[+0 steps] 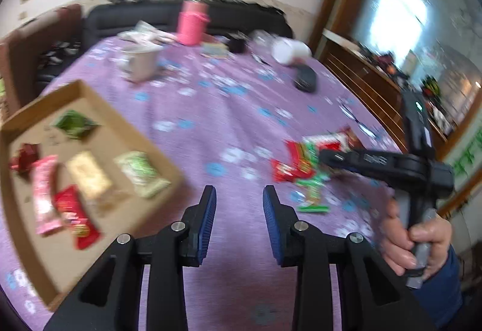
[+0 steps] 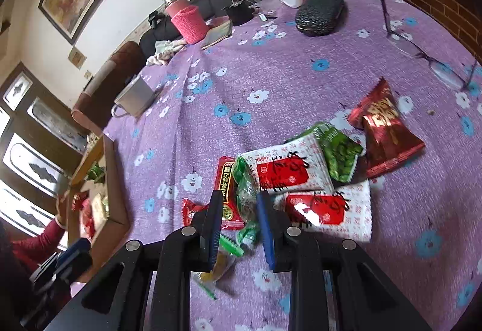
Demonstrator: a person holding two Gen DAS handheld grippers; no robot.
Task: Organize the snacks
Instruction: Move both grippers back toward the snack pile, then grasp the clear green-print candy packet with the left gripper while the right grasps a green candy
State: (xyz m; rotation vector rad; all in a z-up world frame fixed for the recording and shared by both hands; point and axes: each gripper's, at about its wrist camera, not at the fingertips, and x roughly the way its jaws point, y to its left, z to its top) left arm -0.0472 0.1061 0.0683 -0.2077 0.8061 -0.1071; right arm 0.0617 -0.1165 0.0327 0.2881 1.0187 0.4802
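right claw (image 2: 239, 210) is spread open over the snack pile, a clear green packet (image 2: 245, 195) sitting between its fingers. looks like mid-pickup, so next it should pinch that packet and carry it to the box (image 1: 90, 108) off to its left. left claw (image 1: 239, 201) is spread too, holding nothing.

My left tongs (image 1: 239, 195) stand parted with nothing between the blue pads (image 1: 209, 222), hovering above the counter (image 1: 211, 120); my right tongs (image 2: 239, 201) hang low over that same counter, jaws apart around a green wrapper (image 2: 245, 189), contact unclear; my right hand (image 1: 418, 237) wraps its grip at the counter's near edge.
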